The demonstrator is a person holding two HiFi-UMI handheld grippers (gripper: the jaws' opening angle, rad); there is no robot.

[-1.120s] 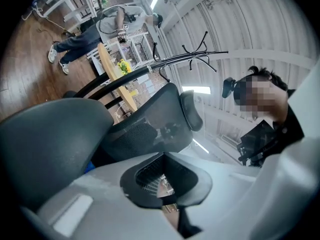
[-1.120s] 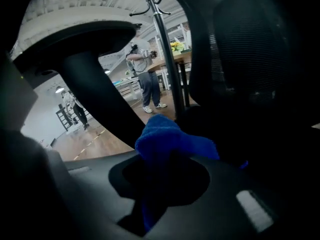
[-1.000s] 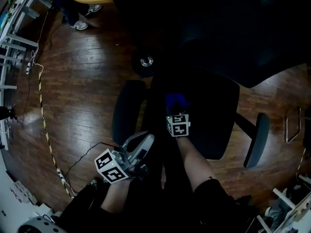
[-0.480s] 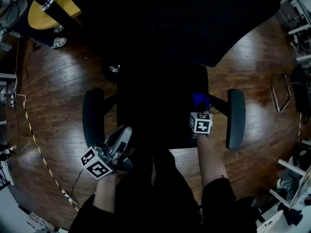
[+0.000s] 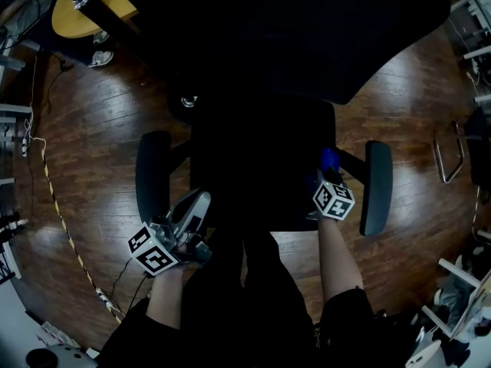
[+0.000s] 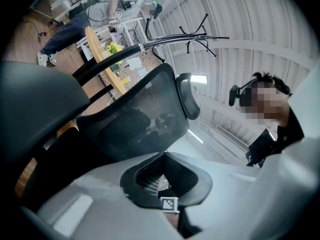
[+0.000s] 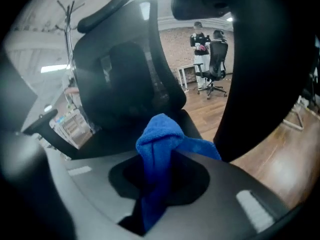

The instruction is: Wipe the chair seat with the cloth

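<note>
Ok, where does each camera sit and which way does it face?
Head view: on the head, facing steeply down at the chair seat; forearms, left hand-held gripper, right hand-held gripper.
Left gripper view: on that gripper, facing up at the backrest; shut jaws.
Right gripper view: level, toward the backrest; jaws clamp the blue cloth.
Shared: backrest, both gripper views.

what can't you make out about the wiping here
- Black office-chair seat: head view, too dark to show dirt or wiped patches.
- Whether the blue terry cloth touches the seat: right gripper view, the right claw hides its underside; head view, too small.
</note>
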